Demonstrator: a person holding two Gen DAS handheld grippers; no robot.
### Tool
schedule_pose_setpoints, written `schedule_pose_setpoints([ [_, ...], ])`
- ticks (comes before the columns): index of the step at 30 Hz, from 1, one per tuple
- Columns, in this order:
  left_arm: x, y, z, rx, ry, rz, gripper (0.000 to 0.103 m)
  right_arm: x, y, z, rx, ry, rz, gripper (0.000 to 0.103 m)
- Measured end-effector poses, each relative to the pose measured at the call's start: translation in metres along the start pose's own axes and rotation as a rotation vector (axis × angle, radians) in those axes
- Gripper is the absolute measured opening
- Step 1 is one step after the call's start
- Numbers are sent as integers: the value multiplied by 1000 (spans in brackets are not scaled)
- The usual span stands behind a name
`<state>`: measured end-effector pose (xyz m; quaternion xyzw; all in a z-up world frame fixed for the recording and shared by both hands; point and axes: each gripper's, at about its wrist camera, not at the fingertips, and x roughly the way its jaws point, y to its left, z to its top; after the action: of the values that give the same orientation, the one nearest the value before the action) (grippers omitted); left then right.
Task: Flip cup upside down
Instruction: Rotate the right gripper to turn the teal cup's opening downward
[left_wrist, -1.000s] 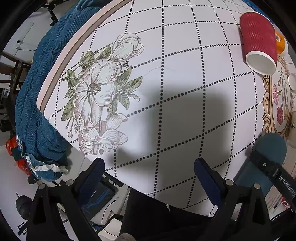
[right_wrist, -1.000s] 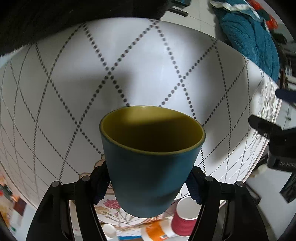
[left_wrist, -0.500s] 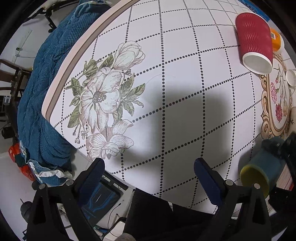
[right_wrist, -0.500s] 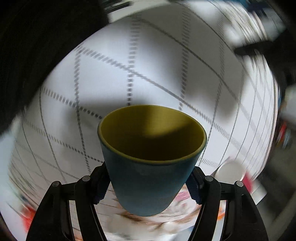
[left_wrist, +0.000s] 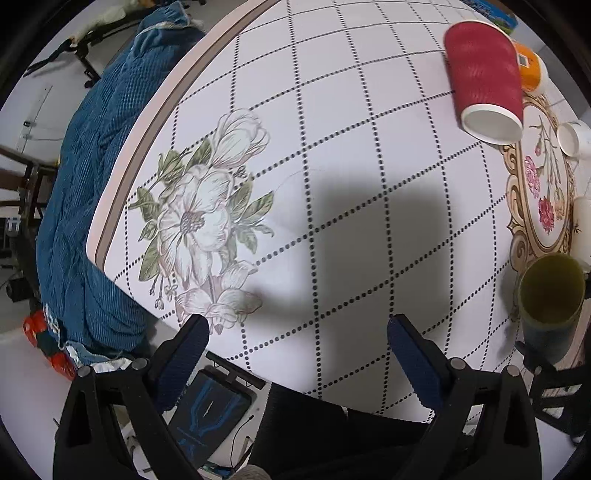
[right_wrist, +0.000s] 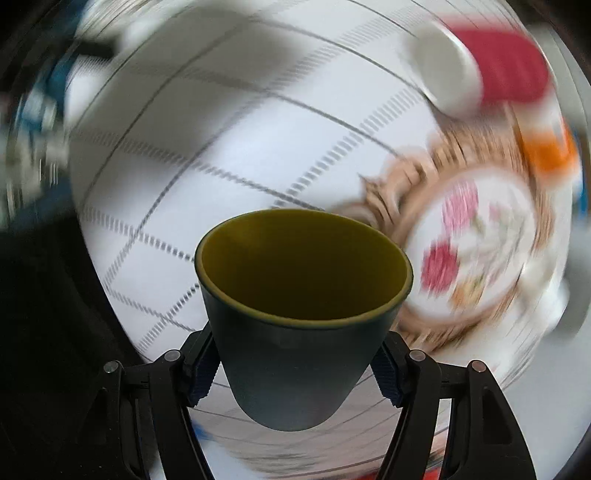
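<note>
A dark blue cup with a yellow-green inside (right_wrist: 295, 332) fills the middle of the right wrist view. My right gripper (right_wrist: 295, 365) is shut on its lower body, one finger on each side, and holds it in the air above the table. The background there is blurred by motion. In the left wrist view the same cup (left_wrist: 548, 295) shows at the right edge, mouth turned toward the camera. My left gripper (left_wrist: 297, 350) is open and empty, over the table's near edge.
The round table (left_wrist: 332, 129) has a white cloth with a dotted grid and a flower print. A red paper cup (left_wrist: 484, 83) lies on its side at the far right, beside an orange container (left_wrist: 532, 66). A blue fabric seat (left_wrist: 92, 184) stands left.
My right gripper has rotated with the cup, so the table swings across its view and the cup's mouth now faces the left camera. My left gripper has barely moved.
</note>
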<state>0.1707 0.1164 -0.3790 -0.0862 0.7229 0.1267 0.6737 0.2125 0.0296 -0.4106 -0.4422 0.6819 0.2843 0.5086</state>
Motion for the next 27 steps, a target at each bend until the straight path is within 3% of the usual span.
schedule_pose_setpoints([
  [3, -2, -4, 1, 16, -6, -4, 99, 4, -31, -6, 281, 23, 127, 72],
  [10, -6, -10, 4, 45, -17, -4, 99, 35, -90, -61, 939, 79, 492, 72],
  [15, -7, -17, 6, 67, -21, 0, 99, 57, -95, -107, 1303, 70, 712, 72],
  [22, -10, -26, 7, 109, -25, 9, 99, 71, -88, -150, 1716, 5, 898, 72],
  [27, -12, -35, 7, 149, -26, 26, 99, 84, -68, -177, 1940, -27, 965, 72],
])
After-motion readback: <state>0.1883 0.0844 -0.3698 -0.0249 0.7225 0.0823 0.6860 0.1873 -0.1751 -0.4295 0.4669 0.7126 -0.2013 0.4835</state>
